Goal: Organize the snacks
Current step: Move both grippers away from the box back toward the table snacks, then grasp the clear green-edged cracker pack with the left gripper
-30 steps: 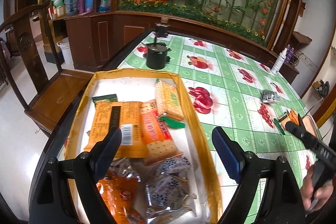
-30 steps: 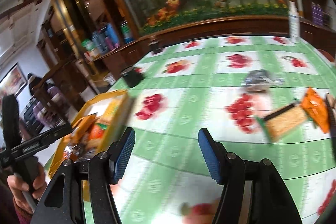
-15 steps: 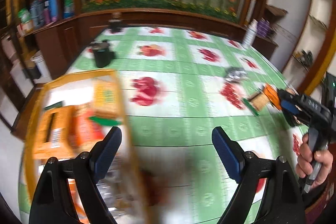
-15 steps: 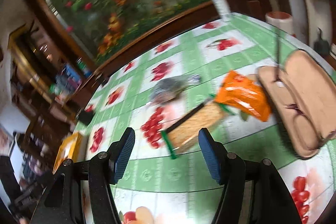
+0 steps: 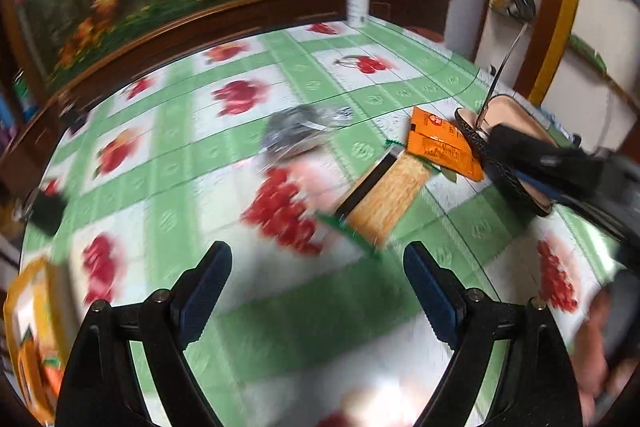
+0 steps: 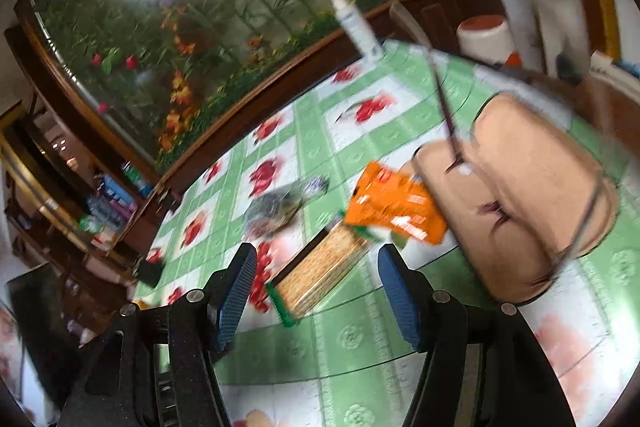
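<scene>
Your right hand-held gripper (image 6: 312,291) hangs wide apart and holds nothing, just above the cracker pack (image 6: 320,277) on the bench (image 6: 360,343). The pack lies flat, its long axis running diagonally from its near green end up toward the orange packet (image 6: 396,213), which overlaps its far end. A silvery wrapper (image 6: 276,207) lies beyond it, apart. Your left hand-held gripper (image 5: 316,291) is also wide and holds nothing, the pack (image 5: 384,199) ahead of it.
</scene>
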A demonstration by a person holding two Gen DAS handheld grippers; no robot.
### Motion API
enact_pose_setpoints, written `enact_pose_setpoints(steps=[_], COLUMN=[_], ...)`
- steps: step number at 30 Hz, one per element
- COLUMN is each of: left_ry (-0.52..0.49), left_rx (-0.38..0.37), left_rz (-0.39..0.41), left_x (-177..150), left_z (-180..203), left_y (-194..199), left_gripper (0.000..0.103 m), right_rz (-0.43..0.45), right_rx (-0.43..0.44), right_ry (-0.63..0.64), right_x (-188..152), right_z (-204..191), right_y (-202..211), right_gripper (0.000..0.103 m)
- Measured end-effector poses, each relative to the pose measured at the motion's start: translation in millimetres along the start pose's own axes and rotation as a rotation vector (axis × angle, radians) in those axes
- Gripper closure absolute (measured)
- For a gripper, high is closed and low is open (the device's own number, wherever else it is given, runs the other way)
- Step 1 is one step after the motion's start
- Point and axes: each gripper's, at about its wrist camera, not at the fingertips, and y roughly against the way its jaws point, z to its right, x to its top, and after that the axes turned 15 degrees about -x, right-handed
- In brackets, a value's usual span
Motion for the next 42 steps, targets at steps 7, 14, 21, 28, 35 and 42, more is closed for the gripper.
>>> enact_pose_setpoints(steps=[7, 14, 21, 28, 35, 42], left_ry=[-0.013, -0.017, 0.063, 0.193, 0.306, 0.302], left_rx=[-0.038, -0.041, 0.015, 0.116, 0.165, 0.175], left_rz=[-0.057, -0.112, -0.058, 0.003, 0.07, 0.09], left_x=[25, 29, 8, -57, -78, -74], left_z=[0, 13, 0, -36, -81, -88], left_y=[-50, -86, -63, -7, 15, 14], left_gripper=[0.016, 0.016, 0.053, 0.057, 0.056, 0.055], right_rz=[0.036, 0.031, 0.025, 0.007, -0.048, -0.115], right_rx=[0.0, 0.011, 0.008, -0.001, -0.024, -0.032], right_ry=[-0.036, -0.052, -0.04, 0.012, 0.106, 0.144], right_x=[6, 7, 6, 0, -14, -18], right_z=[9, 11, 8, -3, -22, -38], right_y=[11, 13, 13, 8, -12, -36], right_gripper=[0.036, 0.036, 0.036, 0.036, 0.035, 0.035])
